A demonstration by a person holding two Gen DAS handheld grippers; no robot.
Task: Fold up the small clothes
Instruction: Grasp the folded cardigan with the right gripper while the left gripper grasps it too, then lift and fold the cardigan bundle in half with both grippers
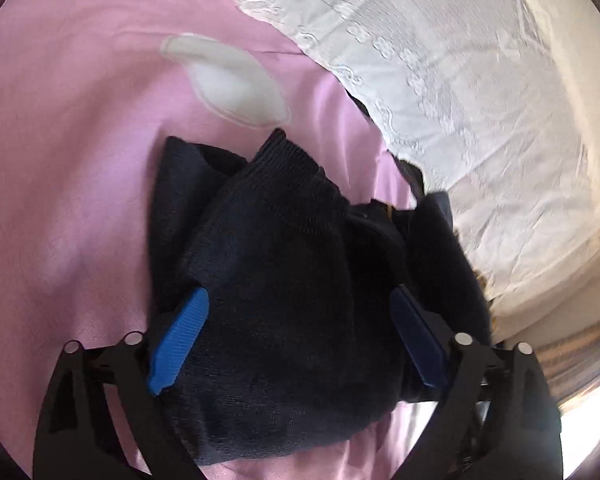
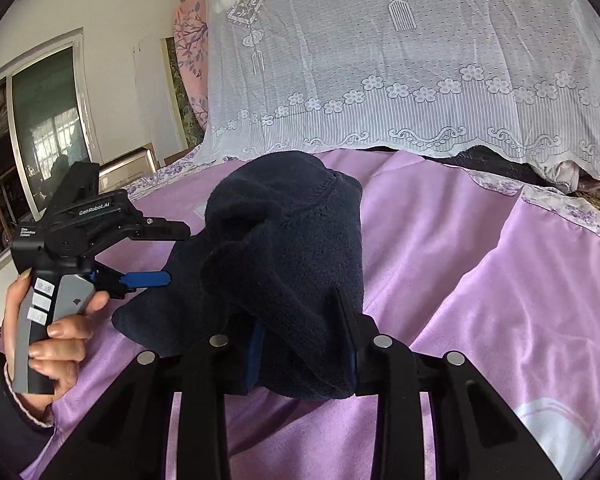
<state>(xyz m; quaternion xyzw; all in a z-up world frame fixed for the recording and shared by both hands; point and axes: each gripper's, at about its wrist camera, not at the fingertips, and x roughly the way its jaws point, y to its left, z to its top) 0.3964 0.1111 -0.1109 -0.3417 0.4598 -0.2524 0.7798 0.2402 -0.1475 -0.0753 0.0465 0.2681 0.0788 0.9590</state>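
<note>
A dark navy knitted garment lies bunched on a pink-purple bedsheet. In the left wrist view my left gripper is open, its blue fingers spread to either side of the cloth. In the right wrist view the same garment is lifted into a hump. My right gripper is shut on its near edge, with the cloth pinched between the pads. The left gripper shows there at the left, held in a hand, open beside the cloth.
A white lace cover drapes over bedding behind the garment. A white printed shape is on the sheet. Dark clothes lie under the lace edge. A window and wall are at the left.
</note>
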